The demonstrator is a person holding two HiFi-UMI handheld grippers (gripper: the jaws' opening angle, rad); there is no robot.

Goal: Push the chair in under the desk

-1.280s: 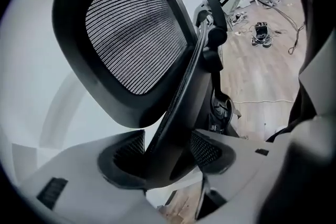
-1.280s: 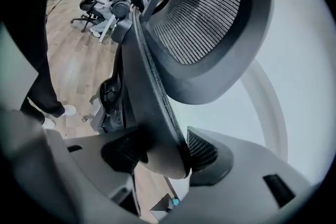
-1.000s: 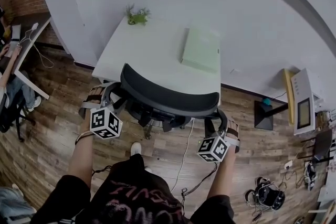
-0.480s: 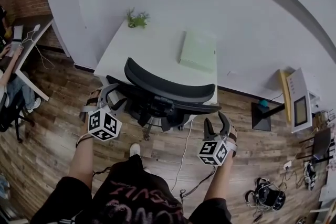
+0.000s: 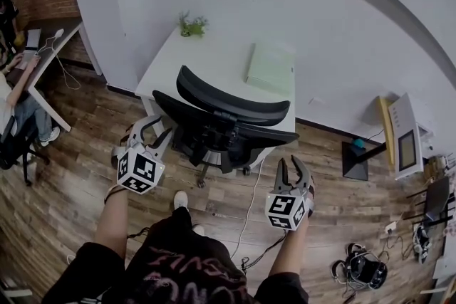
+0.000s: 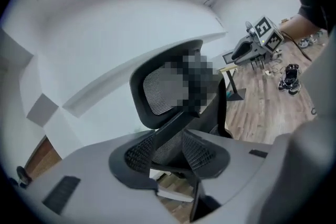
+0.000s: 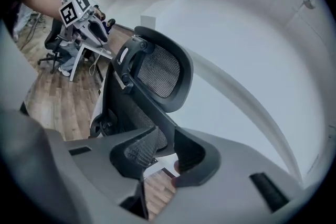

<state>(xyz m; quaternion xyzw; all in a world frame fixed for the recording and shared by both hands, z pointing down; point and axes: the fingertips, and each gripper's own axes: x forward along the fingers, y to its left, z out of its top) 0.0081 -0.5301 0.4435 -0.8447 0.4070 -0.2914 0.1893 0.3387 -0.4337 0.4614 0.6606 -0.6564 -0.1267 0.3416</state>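
The left gripper (image 5: 154,130) hangs clear of the chair (image 5: 231,105). Its fingers are partly apart, having just been closing, and nothing is between them. The chair lies ahead of both grippers and between them, its seat partway under the bench (image 5: 214,57) and its backrest running crosswise, slanting down to the right. The left gripper looks the nearer. The right gripper (image 5: 288,166) also stands off the chair; its fingers have just been closing to a narrow gap, empty.
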